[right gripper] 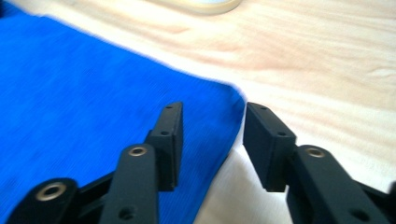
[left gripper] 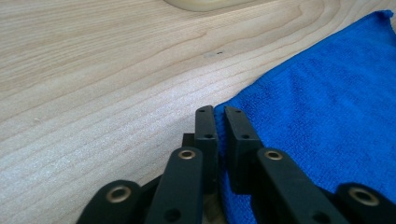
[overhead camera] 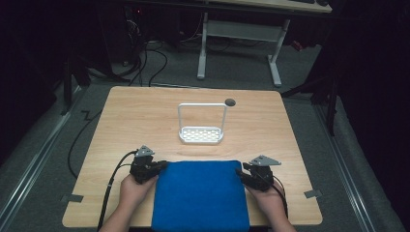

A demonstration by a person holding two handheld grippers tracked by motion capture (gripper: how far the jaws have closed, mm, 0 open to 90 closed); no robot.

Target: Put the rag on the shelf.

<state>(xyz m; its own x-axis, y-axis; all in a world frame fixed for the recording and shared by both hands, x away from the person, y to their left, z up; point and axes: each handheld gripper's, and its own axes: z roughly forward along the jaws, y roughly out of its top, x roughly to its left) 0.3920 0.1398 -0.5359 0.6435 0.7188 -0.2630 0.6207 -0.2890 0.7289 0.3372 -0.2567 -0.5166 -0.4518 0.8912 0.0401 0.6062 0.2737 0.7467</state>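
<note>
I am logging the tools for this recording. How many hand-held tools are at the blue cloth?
2. The left tool is at the far left corner of the blue cloth, jaws nearly closed on its edge. The right tool is at the far right corner, jaws open astride the edge.

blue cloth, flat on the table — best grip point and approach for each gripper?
Take the blue cloth by its two far corners, coming in low from each side edge. It lies flat, so only a thin edge can slide between jaws. The left gripper looks pinched on the left far corner; the right gripper is open, straddling the right far corner, probably ready to close.
</note>
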